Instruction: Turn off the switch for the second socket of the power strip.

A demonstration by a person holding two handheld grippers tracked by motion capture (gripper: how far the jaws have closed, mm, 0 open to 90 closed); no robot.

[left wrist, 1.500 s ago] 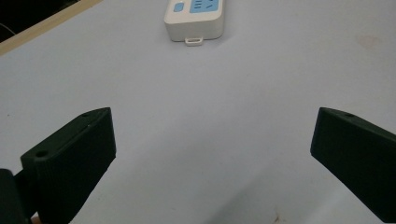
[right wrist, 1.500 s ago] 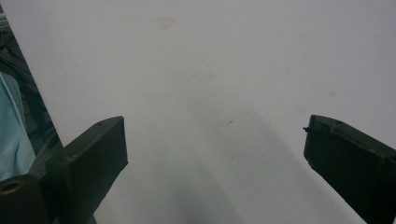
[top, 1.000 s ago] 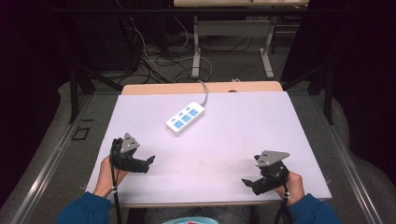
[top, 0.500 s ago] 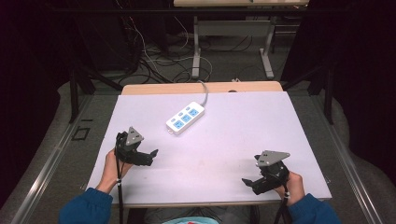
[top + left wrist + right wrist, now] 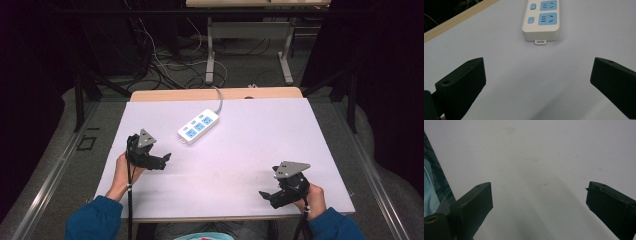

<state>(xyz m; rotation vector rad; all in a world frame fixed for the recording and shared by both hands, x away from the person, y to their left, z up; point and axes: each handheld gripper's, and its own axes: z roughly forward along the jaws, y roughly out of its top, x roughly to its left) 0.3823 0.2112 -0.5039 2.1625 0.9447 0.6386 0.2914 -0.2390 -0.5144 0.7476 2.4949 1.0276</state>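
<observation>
- The room around is dark; a grey floor (image 5: 60, 150) carries tangled black and white cables (image 5: 165, 65) behind the desk, near the metal legs of a second table (image 5: 210, 50)
- The flat pale lilac-white desk (image 5: 240, 165) has a light wooden strip (image 5: 165, 95) along its far edge; faint stains mark the surface in the right gripper view
- The white rectangular plastic power strip with blue sockets (image 5: 199, 126) lies flat on the far left-centre of the desk; its long axis runs diagonally, the corded end pointing to the far right, the end with a small hanging tab (image 5: 540, 42) pointing to the near left, toward the left gripper; its grey cord (image 5: 220, 100) leads off over the far edge
- The black left gripper (image 5: 165, 159) is just near-left of the strip, apart from it; its fingers (image 5: 464, 82) stand wide apart, holding nothing
- The black right gripper (image 5: 265, 195) sits at the near right, well apart from the strip; fingers (image 5: 474, 205) spread wide, holding nothing
</observation>
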